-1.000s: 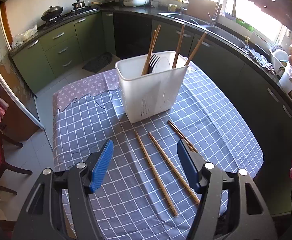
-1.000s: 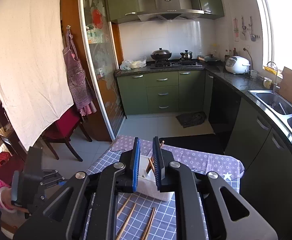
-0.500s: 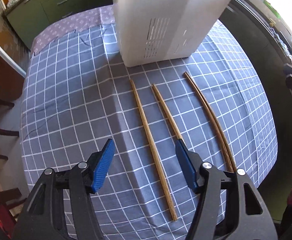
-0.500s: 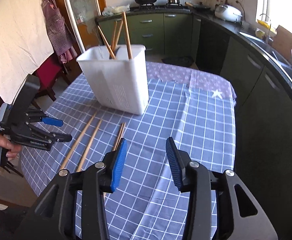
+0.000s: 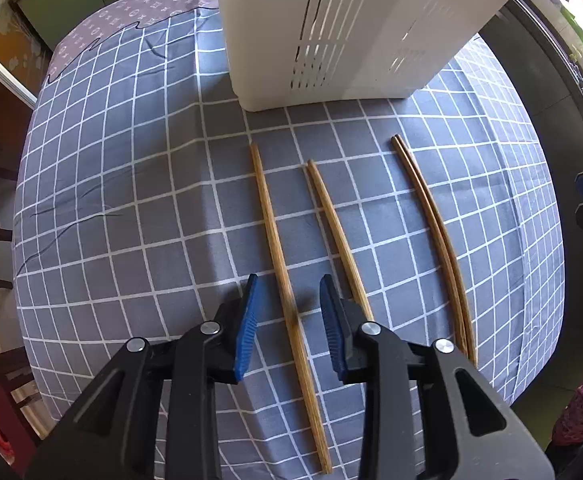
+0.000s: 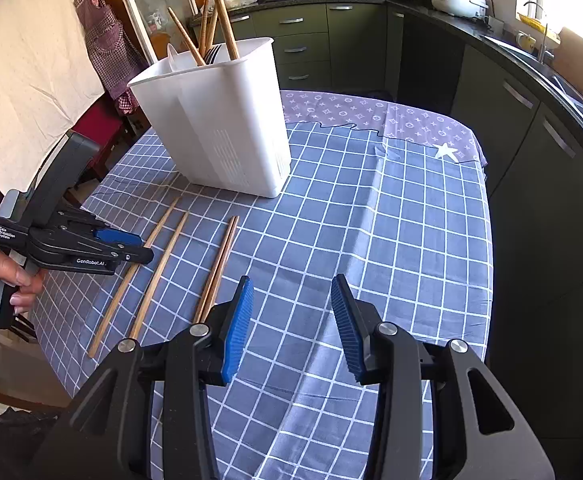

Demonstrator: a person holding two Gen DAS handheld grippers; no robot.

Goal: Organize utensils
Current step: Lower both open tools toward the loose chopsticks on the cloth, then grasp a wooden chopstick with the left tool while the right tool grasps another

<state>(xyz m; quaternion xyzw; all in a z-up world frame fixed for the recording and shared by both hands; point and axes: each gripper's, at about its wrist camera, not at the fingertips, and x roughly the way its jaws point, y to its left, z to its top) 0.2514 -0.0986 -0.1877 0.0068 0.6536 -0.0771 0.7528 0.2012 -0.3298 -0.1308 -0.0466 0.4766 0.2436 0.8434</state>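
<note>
Left gripper (image 5: pixel 287 300) has dropped to the table (image 5: pixel 131 200), jaws just narrowed astride the leftmost chopstick (image 5: pixel 275 240), not yet clamped—pickup likely next.

Four wooden chopsticks (image 5: pixel 287 280) lying flat on the checked cloth in front of a white slotted utensil holder (image 5: pixel 355 28), ends toward it: two single ones apart, a touching pair (image 5: pixel 439 236) off to the side. Upright in the holder (image 6: pixel 227 120): more chopsticks (image 6: pixel 221 8), leaning, plus a dark fork (image 6: pixel 212 54)
</note>
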